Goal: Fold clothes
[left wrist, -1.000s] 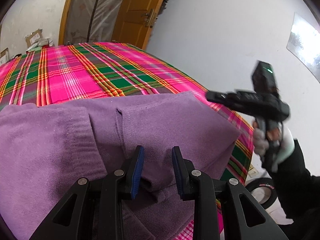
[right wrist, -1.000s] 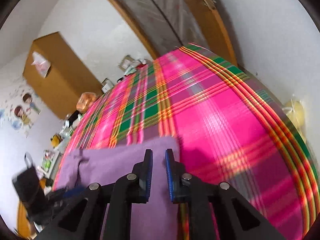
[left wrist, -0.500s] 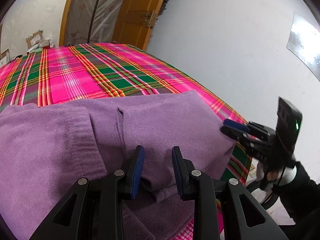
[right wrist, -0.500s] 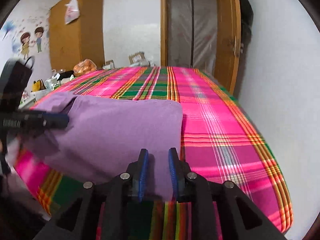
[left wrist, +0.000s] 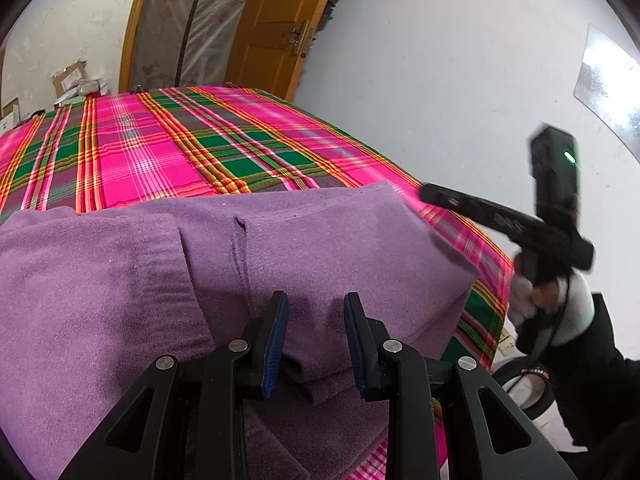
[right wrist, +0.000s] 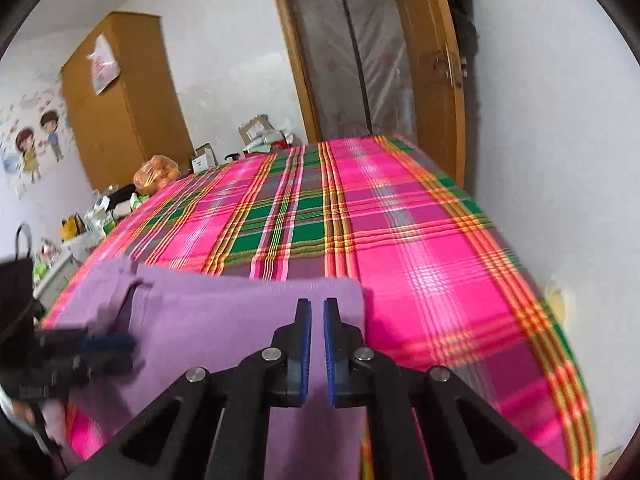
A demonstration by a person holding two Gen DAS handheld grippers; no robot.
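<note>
Purple sweater (left wrist: 320, 248) lies folded on the bed (right wrist: 400, 240), near edge cut off. Left hand-held gripper (left wrist: 316, 336) grasps a fold of it; right hand-held gripper (right wrist: 316, 344) is closing, nothing pinched, blurred.

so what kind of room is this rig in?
Probably a home bedroom: a bed under a pink-and-green plaid sheet, a tall wooden wardrobe, cartoon children stickers on the wall, and a wooden door.
</note>
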